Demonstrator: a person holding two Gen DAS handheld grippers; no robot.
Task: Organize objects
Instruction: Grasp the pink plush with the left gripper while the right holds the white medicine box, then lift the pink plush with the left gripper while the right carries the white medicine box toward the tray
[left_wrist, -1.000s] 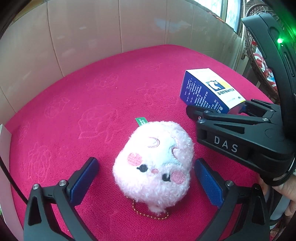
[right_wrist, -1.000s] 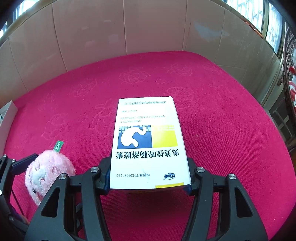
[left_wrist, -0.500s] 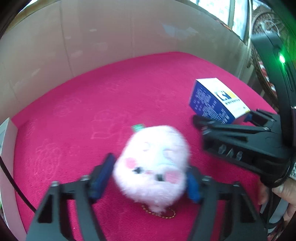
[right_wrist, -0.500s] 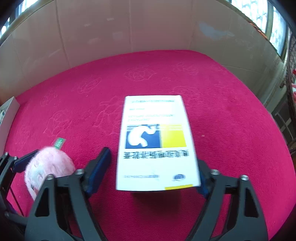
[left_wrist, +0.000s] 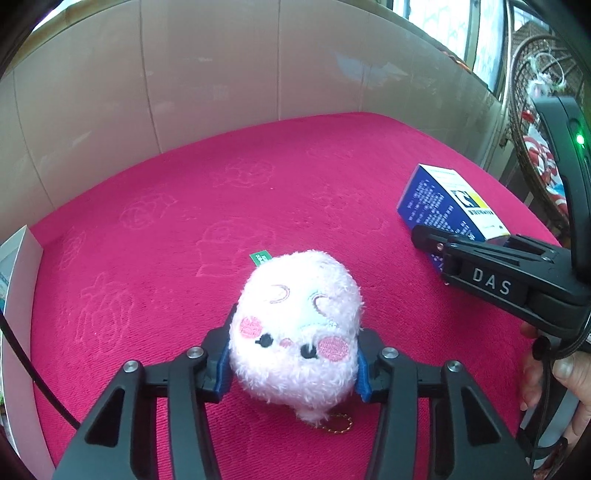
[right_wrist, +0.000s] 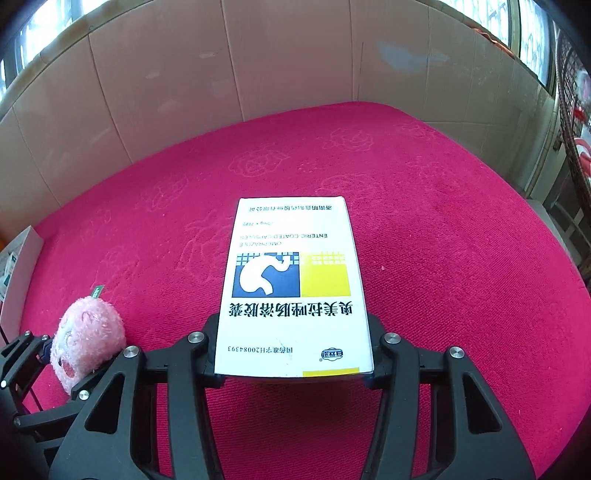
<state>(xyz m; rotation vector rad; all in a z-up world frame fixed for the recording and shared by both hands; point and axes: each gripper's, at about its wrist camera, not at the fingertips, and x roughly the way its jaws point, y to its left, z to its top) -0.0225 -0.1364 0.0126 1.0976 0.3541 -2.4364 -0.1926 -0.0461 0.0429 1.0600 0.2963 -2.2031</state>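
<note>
— Two grips have just closed, as I read it. A second ago the left gripper (left_wrist: 293, 360) had its jaws wide on either side of the pink plush toy (left_wrist: 297, 332); they have just been closing, and now the blue pads press into its fluff on both flanks.

— And the other hand?

— Same story. The right gripper (right_wrist: 293, 354) had loosened around the omeprazole capsule box (right_wrist: 293, 284) half a second back, with a gap showing at its left side, and its jaws have just been closing too. They are now clamped on the box's near end.

— Where do the two things sit?

— Taking the plush toy as the mark: the box lies to its right and a little farther from the cameras, near but not touching. Both rest on the magenta embossed cloth (left_wrist: 184, 206) covering the tabletop (whether either has lifted off it, I cannot tell). A white carton (left_wrist: 22, 266) stands at the cloth's edge, well to the left of the toy.

— So what does it mean for the organizing?

— My judgement: both pickups are secured, so carrying comes next. The toy is soft and could squirm in the grip; its bead chain (left_wrist: 338, 424) dangles below.
</note>
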